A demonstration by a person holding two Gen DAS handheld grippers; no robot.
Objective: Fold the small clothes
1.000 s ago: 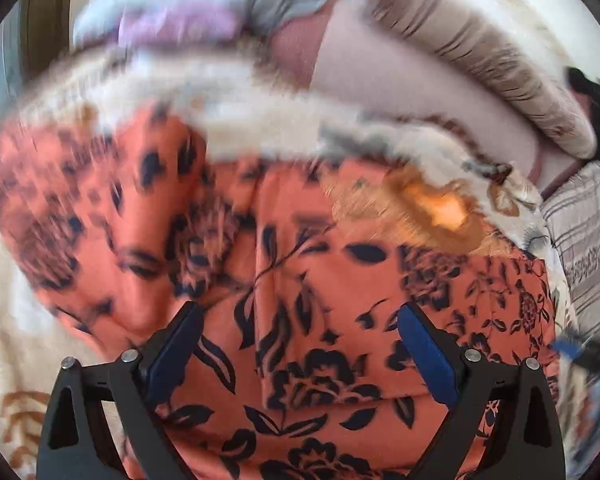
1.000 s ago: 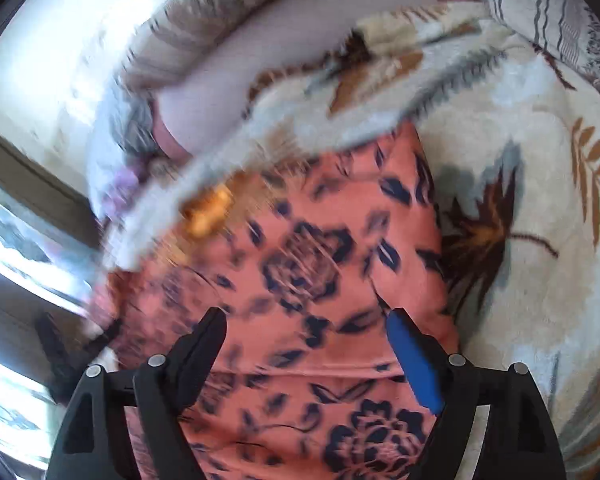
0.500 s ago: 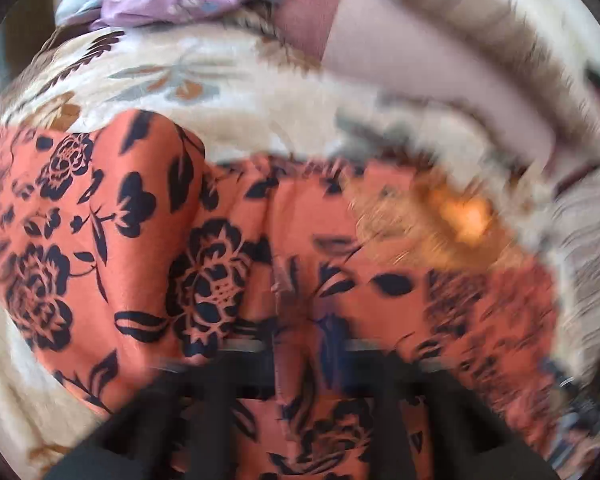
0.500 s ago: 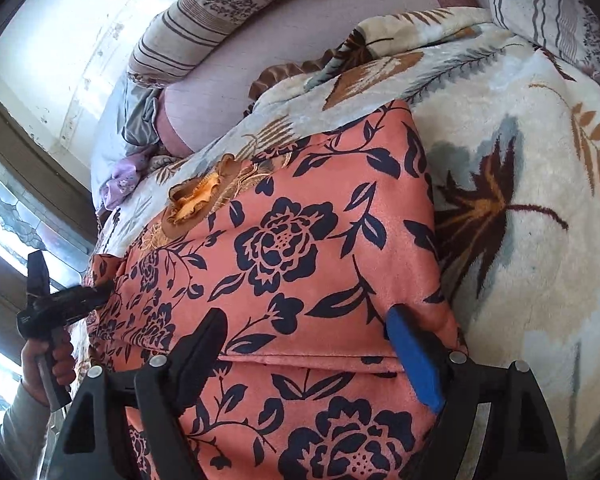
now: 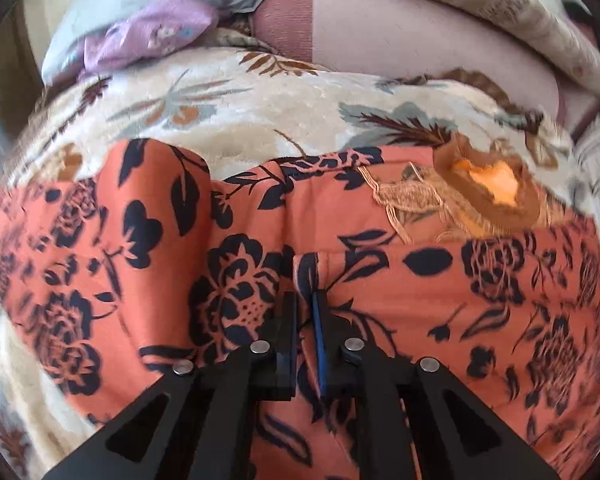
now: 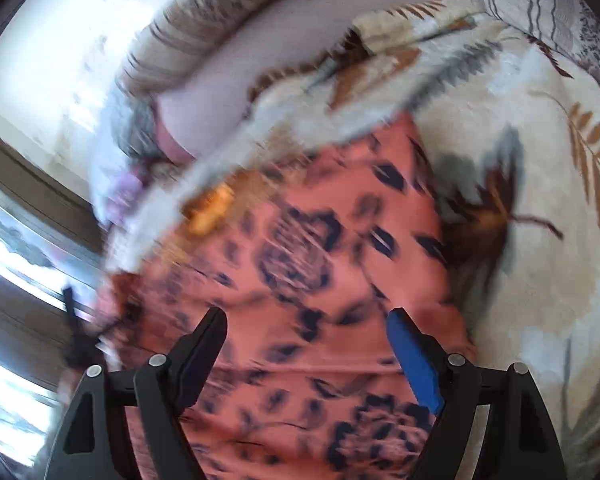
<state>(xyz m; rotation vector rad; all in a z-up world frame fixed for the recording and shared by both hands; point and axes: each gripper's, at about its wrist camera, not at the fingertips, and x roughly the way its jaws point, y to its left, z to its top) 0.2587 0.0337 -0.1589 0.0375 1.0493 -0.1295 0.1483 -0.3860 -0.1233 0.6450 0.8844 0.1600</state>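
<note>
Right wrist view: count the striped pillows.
2. One long pillow runs across the top left, beyond the garment. The other pillow sits in the top right corner, past the blanket. More may lie outside the frame.

Most of the near surface is covered by the orange floral garment (image 5: 440, 280), spread over the leaf-patterned blanket (image 5: 260, 120). Bare blanket is left open beyond the garment's far edge and to its right side (image 6: 540, 240). The far side is closed off by a pale pink cushion (image 5: 400, 40) and a striped bolster (image 5: 500, 12) above it. The far left corner is blocked by a heap of lilac and grey clothes (image 5: 152, 32). The right edge is bounded by a striped pillow (image 6: 540, 4).
</note>
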